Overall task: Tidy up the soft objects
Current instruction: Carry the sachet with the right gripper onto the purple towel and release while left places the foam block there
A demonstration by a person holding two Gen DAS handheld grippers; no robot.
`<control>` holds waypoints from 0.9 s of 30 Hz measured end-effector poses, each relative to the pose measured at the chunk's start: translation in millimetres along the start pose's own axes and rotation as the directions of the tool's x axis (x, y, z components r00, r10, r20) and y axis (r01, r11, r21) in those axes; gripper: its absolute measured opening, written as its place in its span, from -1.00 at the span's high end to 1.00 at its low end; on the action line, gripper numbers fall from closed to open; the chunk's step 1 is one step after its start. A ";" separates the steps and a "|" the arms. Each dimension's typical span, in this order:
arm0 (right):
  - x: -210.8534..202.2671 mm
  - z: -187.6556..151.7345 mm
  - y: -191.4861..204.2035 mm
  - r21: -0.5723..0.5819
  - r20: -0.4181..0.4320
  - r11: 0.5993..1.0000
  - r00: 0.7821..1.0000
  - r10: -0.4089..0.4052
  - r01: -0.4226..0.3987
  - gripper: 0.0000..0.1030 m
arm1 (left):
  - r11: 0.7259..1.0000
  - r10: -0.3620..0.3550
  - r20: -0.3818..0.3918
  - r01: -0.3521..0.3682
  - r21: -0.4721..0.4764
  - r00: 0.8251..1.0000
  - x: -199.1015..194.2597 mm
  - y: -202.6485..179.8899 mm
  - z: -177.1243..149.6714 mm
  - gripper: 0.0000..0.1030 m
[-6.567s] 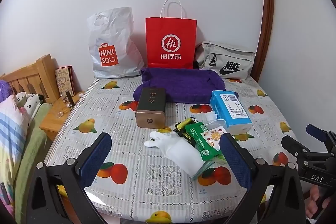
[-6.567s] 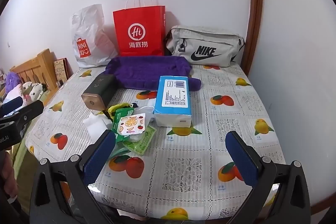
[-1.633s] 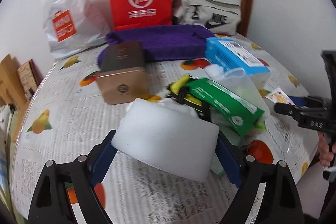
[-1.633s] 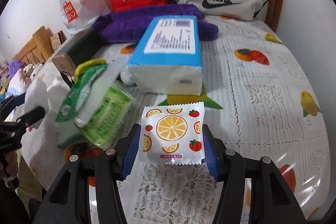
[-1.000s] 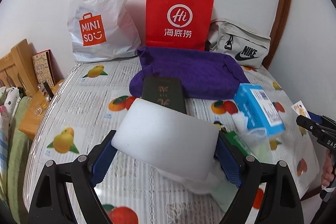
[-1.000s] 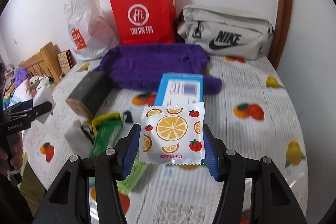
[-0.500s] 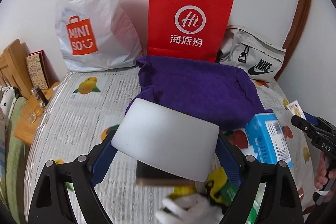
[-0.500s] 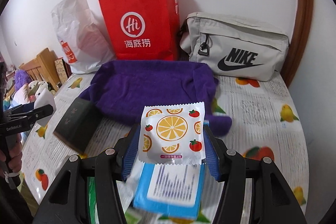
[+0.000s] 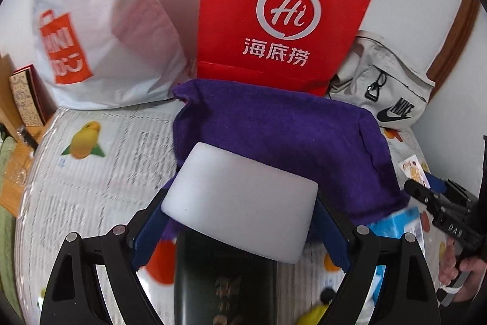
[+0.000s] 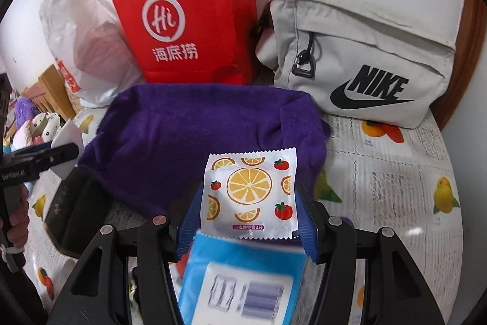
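Observation:
My left gripper (image 9: 240, 218) is shut on a white foam block (image 9: 240, 200), held above the near edge of a folded purple cloth (image 9: 274, 142). My right gripper (image 10: 248, 221) is shut on a small sachet printed with orange slices and tomatoes (image 10: 249, 194), held over the same purple cloth (image 10: 188, 130). A blue tissue pack (image 10: 240, 285) lies right under the right gripper. In the right wrist view the left gripper (image 10: 61, 154) with its white block shows at the left edge. The right gripper (image 9: 423, 188) with its sachet shows at the right of the left wrist view.
Against the wall stand a white Miniso plastic bag (image 9: 91, 29), a red paper bag (image 9: 283, 14) and a grey Nike pouch (image 10: 359, 57). A dark box (image 9: 225, 279) lies on the fruit-print tablecloth (image 10: 395, 172). Plush toys (image 10: 33, 121) and a wooden headboard sit at the left.
Both grippers have moved forward over the table towards the purple cloth and the bags, each still holding its item. The tissue pack and dark box now lie beneath them.

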State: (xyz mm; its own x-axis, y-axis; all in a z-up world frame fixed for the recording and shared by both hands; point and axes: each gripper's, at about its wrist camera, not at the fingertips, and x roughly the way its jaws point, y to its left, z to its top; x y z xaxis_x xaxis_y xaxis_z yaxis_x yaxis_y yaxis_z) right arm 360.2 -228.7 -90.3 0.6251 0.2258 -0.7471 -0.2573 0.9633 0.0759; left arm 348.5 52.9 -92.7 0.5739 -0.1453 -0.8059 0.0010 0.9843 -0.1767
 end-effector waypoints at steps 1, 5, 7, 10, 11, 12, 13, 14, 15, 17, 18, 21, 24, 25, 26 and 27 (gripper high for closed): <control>5.8 2.0 -0.7 -0.003 -0.011 1.000 1.000 -0.002 0.002 -0.11 | 1.000 -0.001 -0.006 0.001 0.000 1.000 5.0 -0.9 3.6 -0.73; 23.3 8.7 -2.1 -0.019 -0.046 1.000 0.999 -0.009 0.008 -0.11 | 1.000 -0.018 -0.042 0.018 -0.004 0.999 29.5 -5.6 22.0 -0.73; 31.1 10.8 -0.4 -0.035 -0.060 0.999 0.998 -0.006 0.004 -0.11 | 1.000 -0.017 -0.055 0.018 0.003 0.998 43.4 -10.0 32.7 -0.73; 46.2 13.4 -0.9 -0.059 -0.088 0.998 0.996 -0.018 0.013 -0.11 | 1.000 0.009 -0.070 -0.007 0.021 0.998 60.8 -15.8 45.7 -0.73; 50.3 14.2 -1.6 -0.061 -0.098 0.998 0.995 -0.022 0.016 -0.11 | 1.000 0.010 -0.073 -0.008 0.021 0.997 63.9 -15.9 48.3 -0.73; 55.9 15.4 -3.0 -0.061 -0.114 0.998 0.993 -0.024 0.017 -0.11 | 1.000 0.010 -0.078 -0.009 0.018 0.997 69.9 -16.9 52.8 -0.73; 60.7 16.4 -4.5 -0.058 -0.128 0.998 0.992 -0.021 0.014 -0.11 | 1.000 0.009 -0.082 -0.008 0.015 0.997 73.5 -17.1 55.3 -0.73; 64.5 17.2 -5.4 -0.055 -0.138 0.998 0.990 -0.017 0.009 -0.11 | 1.000 0.006 -0.089 -0.005 0.010 0.996 77.7 -17.3 57.9 -0.73; 67.9 18.4 -6.1 -0.052 -0.149 0.999 0.989 -0.013 0.005 -0.11 | 1.000 0.002 -0.101 -0.002 0.000 0.995 82.4 -17.4 60.5 -0.73; 73.8 21.6 -7.6 -0.043 -0.159 0.999 0.987 0.008 -0.015 -0.11 | 1.000 -0.007 -0.107 0.005 -0.023 0.994 90.1 -15.4 65.4 -0.73; 75.8 22.7 -7.7 -0.041 -0.161 0.999 0.987 0.016 -0.022 -0.11 | 1.000 -0.007 -0.107 0.004 -0.025 0.994 92.8 -14.9 67.7 -0.73; 82.1 26.2 -6.8 -0.049 -0.171 0.998 0.985 0.017 -0.026 -0.12 | 1.000 0.007 -0.113 -0.010 -0.024 0.994 98.9 -14.5 71.6 -0.73; 86.8 27.6 -5.7 -0.054 -0.181 0.998 0.983 0.024 -0.034 -0.17 | 0.999 0.010 -0.132 -0.014 -0.029 0.991 103.5 -11.8 75.6 -0.73; 87.7 27.9 -5.6 -0.053 -0.185 0.998 0.982 0.025 -0.035 -0.25 | 1.000 0.006 -0.136 -0.010 -0.029 0.991 105.0 -10.2 76.8 -0.73; 88.5 27.9 -6.0 -0.047 -0.188 0.998 0.982 0.028 -0.038 -0.32 | 0.999 0.007 -0.140 -0.012 -0.030 0.990 106.7 -10.2 77.5 -0.73; 88.9 27.6 -6.9 -0.040 -0.187 0.998 0.982 0.040 -0.049 -0.48 | 0.999 0.014 -0.143 -0.018 -0.031 0.990 108.8 -10.8 78.4 -0.76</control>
State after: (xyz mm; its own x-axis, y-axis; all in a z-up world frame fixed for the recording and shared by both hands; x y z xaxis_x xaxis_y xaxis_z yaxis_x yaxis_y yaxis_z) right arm 437.9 -211.3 -139.0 0.4654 0.2334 -0.8537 -0.3165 0.9447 0.0858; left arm 475.1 34.3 -134.2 0.4512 -0.1445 -0.8806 -0.0348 0.9832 -0.1791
